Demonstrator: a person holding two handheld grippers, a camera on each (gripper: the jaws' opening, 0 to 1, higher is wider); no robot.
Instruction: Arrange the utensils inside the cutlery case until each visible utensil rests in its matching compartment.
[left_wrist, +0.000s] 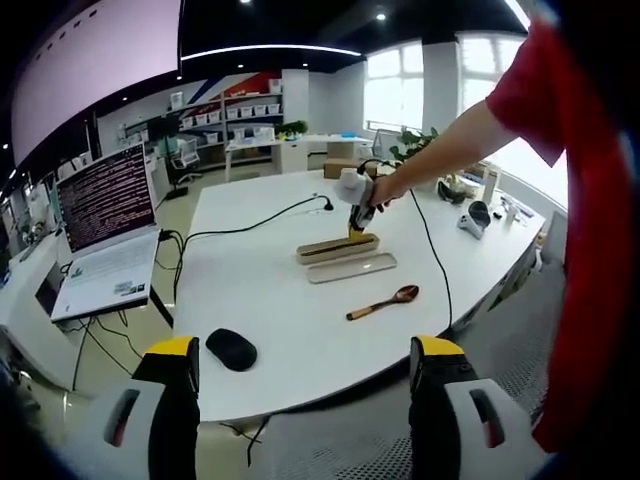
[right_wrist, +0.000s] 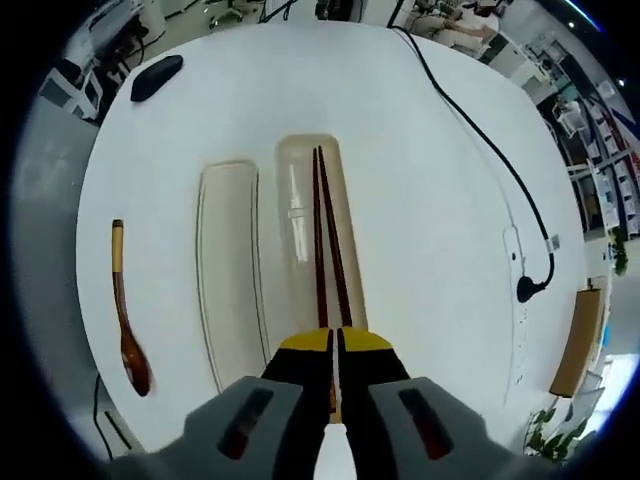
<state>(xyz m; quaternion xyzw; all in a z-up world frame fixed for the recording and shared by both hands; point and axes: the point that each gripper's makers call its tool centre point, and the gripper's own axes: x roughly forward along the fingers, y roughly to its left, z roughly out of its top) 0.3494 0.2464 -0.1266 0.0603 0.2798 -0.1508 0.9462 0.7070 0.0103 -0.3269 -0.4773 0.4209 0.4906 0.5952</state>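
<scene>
In the right gripper view, the right gripper (right_wrist: 335, 345) has its jaws together, clamped on the near ends of the chopsticks (right_wrist: 325, 235). The sticks run up the frame centre into the case (right_wrist: 300, 215), so that, in my judgement, they can be laid lengthwise in its long trough. The chopsticks are thin, dark reddish rods, tapering toward the far tips. The case is a shallow beige tray with rounded ends. Just left of it lies the lid (right_wrist: 228, 270), pale and translucent, of matching outline.

The spoon (right_wrist: 128, 320) rests at the left of the frame, well apart from the case, not yet placed. It appears to be wood, with a glossy brown bowl and a lighter handle end.

In the left gripper view, the left gripper (left_wrist: 305, 385) sits at the bottom of the frame, jaws apart, holding nothing, short of the white table (left_wrist: 300, 330).
</scene>
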